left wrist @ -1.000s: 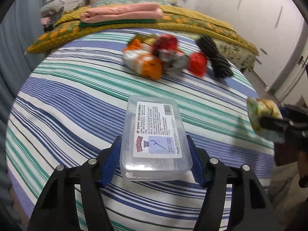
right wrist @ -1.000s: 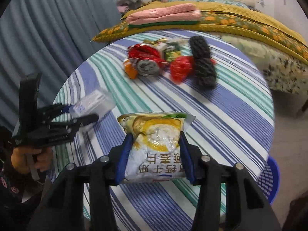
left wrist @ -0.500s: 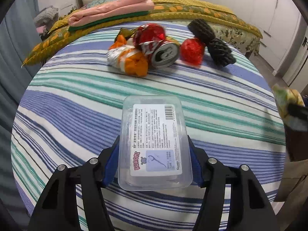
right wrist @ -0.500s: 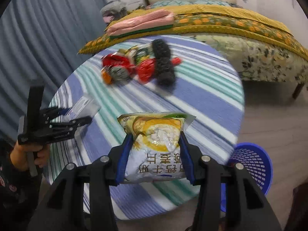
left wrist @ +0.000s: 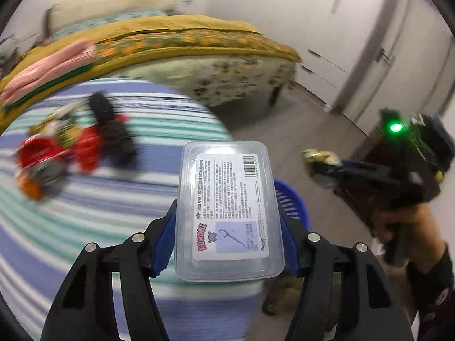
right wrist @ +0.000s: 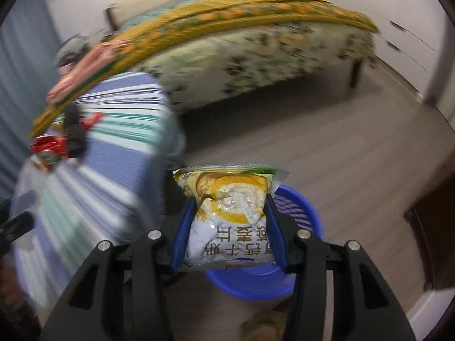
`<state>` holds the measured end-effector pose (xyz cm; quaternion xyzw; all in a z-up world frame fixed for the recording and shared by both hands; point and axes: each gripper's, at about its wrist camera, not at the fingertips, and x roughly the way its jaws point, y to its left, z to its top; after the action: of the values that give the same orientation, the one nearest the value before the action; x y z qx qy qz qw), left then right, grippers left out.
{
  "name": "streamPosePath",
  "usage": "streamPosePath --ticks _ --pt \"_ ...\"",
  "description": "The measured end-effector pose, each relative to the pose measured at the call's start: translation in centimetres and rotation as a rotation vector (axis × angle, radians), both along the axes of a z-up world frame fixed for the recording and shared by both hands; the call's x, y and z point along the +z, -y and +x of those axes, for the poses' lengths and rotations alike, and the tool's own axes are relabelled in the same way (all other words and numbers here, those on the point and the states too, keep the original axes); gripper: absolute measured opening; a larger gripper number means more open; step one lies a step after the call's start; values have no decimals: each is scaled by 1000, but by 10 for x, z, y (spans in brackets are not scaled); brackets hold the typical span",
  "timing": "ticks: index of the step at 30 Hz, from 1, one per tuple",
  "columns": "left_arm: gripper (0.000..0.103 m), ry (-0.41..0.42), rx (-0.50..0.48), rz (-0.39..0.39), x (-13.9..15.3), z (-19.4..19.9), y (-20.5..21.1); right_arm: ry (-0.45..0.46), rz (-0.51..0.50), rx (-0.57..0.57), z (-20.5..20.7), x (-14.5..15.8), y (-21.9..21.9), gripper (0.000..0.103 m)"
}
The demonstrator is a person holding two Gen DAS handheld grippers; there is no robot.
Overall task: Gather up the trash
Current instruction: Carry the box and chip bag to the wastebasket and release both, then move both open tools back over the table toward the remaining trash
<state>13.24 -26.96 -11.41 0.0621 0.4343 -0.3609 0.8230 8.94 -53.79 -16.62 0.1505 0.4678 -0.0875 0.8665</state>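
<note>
Trash is in both grippers. The left gripper has its blue-padded fingers pressed against the long sides of a clear plastic box, a rounded rectangular case with a glossy lid and a printed white and lilac label. It hangs over the edge of the round bench, whose cloth is striped in blue, teal and white. Past the box's right side shows the rim of a blue basket, with slotted plastic walls, on the floor.

The right gripper has its fingers closed on a snack packet, a crinkled, shiny pillow-shaped foil pouch in yellow and white with a serrated top seal. It is held above the blue basket, which stands on the pale wood-look floor.

More litter lies blurred on the bench: red crumpled wrappers, an orange scrap, and a black knobbly piece. Beyond is a bed with a mustard quilted cover and a floral valance.
</note>
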Motion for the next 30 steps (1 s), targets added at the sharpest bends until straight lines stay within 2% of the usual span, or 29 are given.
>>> streamPosePath --ticks 4,8,12,16,18,19,22,23,24,25,27,30 --pt "62 -13 -80 38 -21 -9 68 -40 63 -82 -10 -32 32 47" --pt "62 -28 -122 81 -51 -11 121 -33 75 -120 -11 -37 51 47" --pt "62 -55 -135 104 -75 -6 147 -29 132 -166 -12 -45 70 47" --pt "63 -47 -154 126 -94 -3 166 -9 168 -193 -8 -46 80 50" --pt "68 -46 -152 140 -105 1 174 13 188 -219 -9 -46 85 74" --pt "70 -53 -154 145 -109 2 178 25 194 -233 -11 -44 88 75" --pt "74 -56 -147 135 -106 4 180 57 191 -258 -15 -35 92 78" --pt "76 -54 -150 116 -102 3 178 66 174 -272 -17 -31 93 83" --pt "86 -40 -146 103 -95 1 173 69 162 -278 -18 -29 93 87" --pt "92 -10 -131 94 -87 -2 166 70 146 -282 -18 -27 92 88" --pt "92 28 -118 64 -70 -7 148 69 105 -283 -18 -22 87 94" --pt "93 49 -87 38 -51 -11 116 71 45 -274 -15 -16 74 94"
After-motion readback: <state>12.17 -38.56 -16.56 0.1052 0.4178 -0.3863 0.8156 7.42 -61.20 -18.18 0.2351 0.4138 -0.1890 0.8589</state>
